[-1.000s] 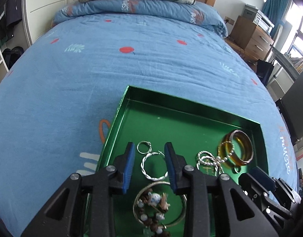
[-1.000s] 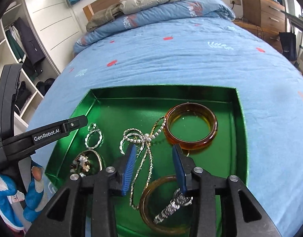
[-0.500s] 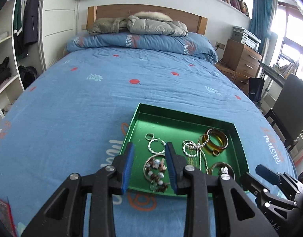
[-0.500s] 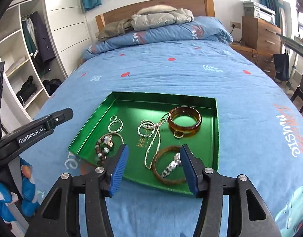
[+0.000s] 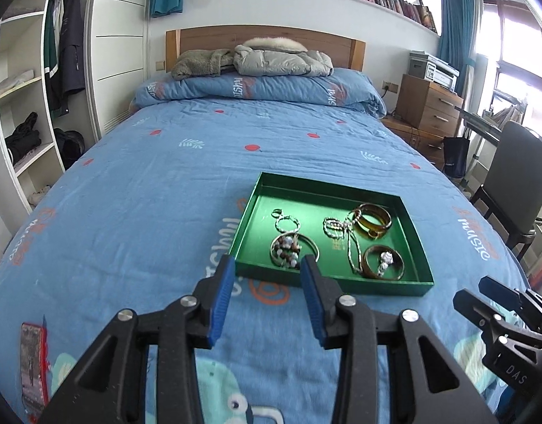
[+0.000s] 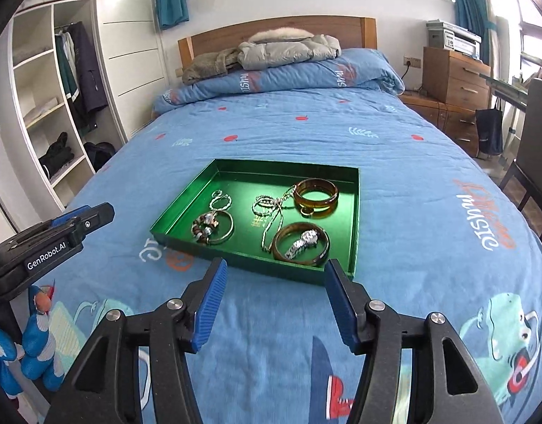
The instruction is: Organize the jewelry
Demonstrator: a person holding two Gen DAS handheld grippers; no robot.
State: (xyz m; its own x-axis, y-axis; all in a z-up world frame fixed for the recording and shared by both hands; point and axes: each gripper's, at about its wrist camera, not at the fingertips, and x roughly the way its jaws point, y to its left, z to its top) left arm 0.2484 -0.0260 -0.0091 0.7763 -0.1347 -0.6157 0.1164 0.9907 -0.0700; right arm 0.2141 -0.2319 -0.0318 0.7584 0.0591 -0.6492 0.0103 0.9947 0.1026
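A green tray (image 5: 246,226) (image 6: 355,219) lies on the blue bedspread. In it are an amber bangle (image 5: 372,216) (image 6: 315,193), a second amber bangle with a silver watch (image 5: 384,261) (image 6: 301,241), a silver chain necklace (image 5: 349,236) (image 6: 271,212), silver twisted earrings (image 5: 286,223) (image 6: 220,201) and a beaded bracelet in a hoop (image 5: 288,247) (image 6: 210,227). My left gripper (image 5: 267,265) is open and empty, above the bed just short of the tray's near edge. My right gripper (image 6: 276,270) is open wide and empty, also short of the tray.
The bed (image 6: 430,176) runs back to a folded duvet (image 5: 256,86) and jackets at the headboard. A white wardrobe (image 5: 30,106) stands left. A wooden dresser (image 5: 430,106) and a dark chair (image 5: 518,180) stand right.
Both grippers have drawn back and up from over the tray to above the bedspread in front of it. The right gripper has opened wider. The jewelry has stayed in the tray.
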